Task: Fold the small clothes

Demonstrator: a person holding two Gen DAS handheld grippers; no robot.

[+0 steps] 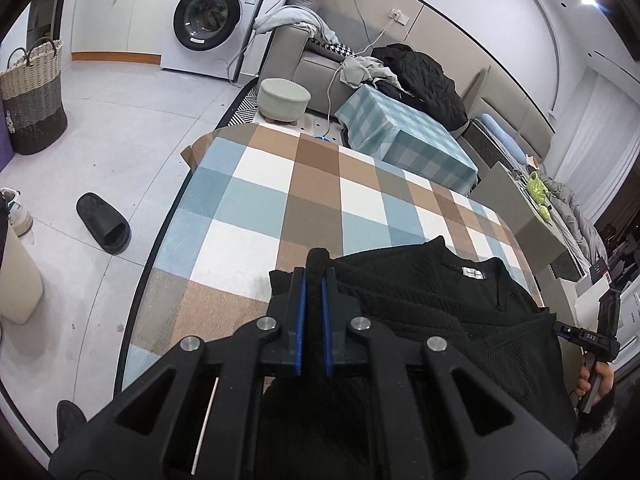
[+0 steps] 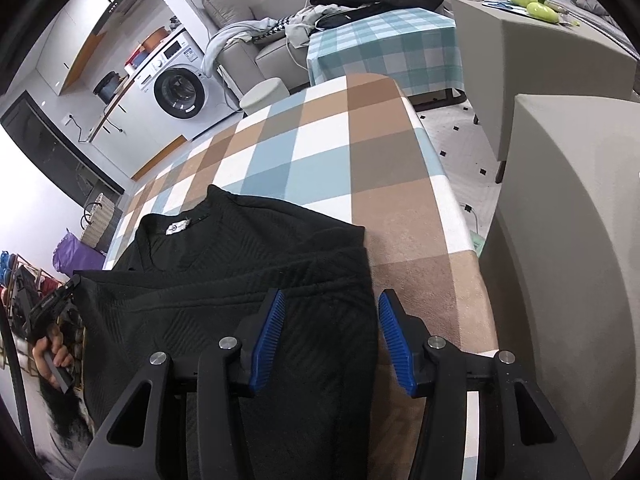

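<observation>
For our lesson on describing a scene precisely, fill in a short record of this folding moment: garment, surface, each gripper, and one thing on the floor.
garment: black top, partly folded, neck label showing
surface: checked cloth on a table
left gripper: shut on a fold of the top
right gripper: open, straddling the top's right edge
floor: black slipper
background: washing machine
</observation>
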